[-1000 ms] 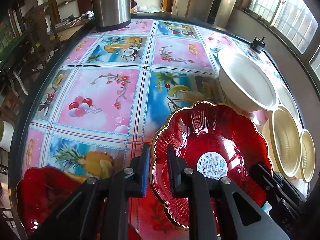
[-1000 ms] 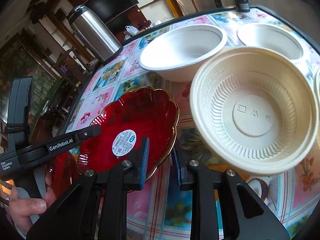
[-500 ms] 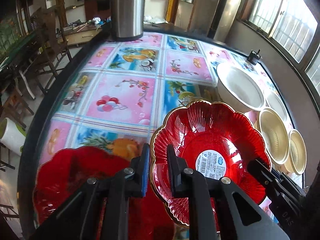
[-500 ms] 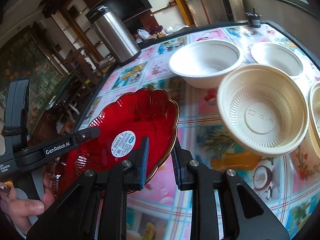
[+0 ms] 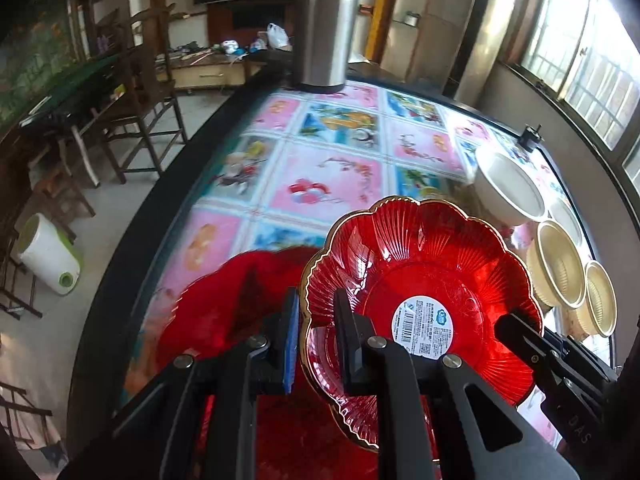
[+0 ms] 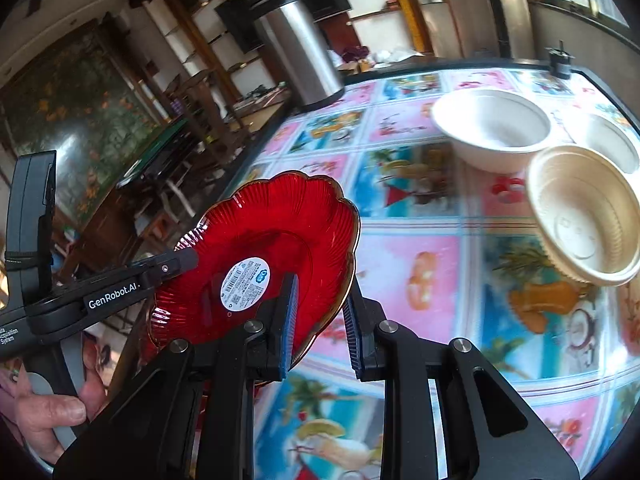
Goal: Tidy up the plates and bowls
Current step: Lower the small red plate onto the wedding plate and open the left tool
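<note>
- Your left tool (image 5: 316,336) is clamped on the rim of the red scalloped glass plate with gold edge (image 5: 424,280); one finger sits inside the plate, the blue-padded one outside.
- Your right tool (image 6: 320,320) is clamped on the opposite rim of that same plate (image 6: 264,252), pads on both faces of the edge.
- The plate is held off the surface (image 6: 420,264), tilted, with a round white barcode sticker (image 5: 423,327) at its centre.
- Below the held plate a second red plate (image 5: 224,312) lies on the surface, blurred, near the surface's dark edge.
- To the right of the held plate, in the left wrist view: a large white bowl (image 5: 508,184), a smaller white bowl (image 5: 566,216) behind it, then two cream ribbed plastic bowls (image 5: 560,268) (image 5: 600,300), close together.
- A tall steel canister (image 5: 324,24) stands at the far edge of the surface, well beyond the held plate.
- Your hand (image 6: 52,412) on the left tool's handle shows in the right wrist view, left of the plate.
</note>
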`<act>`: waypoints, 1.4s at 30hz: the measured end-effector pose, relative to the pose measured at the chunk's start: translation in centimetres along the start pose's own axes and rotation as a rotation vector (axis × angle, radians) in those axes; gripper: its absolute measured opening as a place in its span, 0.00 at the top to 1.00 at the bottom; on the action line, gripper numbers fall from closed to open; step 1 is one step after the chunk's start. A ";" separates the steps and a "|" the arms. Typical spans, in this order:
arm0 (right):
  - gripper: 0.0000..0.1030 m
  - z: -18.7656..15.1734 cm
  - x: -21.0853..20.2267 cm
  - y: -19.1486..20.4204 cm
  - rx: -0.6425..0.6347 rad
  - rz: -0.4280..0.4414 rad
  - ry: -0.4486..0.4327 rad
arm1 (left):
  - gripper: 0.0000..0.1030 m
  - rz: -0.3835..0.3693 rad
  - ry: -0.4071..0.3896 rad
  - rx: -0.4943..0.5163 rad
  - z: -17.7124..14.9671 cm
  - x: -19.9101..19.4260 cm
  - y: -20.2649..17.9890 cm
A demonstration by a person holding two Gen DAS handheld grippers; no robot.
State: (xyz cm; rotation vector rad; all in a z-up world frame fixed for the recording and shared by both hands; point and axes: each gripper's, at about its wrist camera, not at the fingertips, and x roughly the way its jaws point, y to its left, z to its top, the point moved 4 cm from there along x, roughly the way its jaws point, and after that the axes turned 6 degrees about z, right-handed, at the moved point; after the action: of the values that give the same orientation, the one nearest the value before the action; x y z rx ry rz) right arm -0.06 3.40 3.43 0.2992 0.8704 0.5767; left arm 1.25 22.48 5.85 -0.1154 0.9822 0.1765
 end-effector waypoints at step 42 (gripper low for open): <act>0.77 -3.8 6.9 5.6 -0.157 -0.051 0.196 | 0.85 0.137 0.014 -0.046 -5.1 1.9 6.0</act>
State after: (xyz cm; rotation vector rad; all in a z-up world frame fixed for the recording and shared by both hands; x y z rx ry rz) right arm -1.54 12.05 -0.56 0.0783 1.0127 0.6303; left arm -3.12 27.63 1.33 -0.0917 1.0012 0.3243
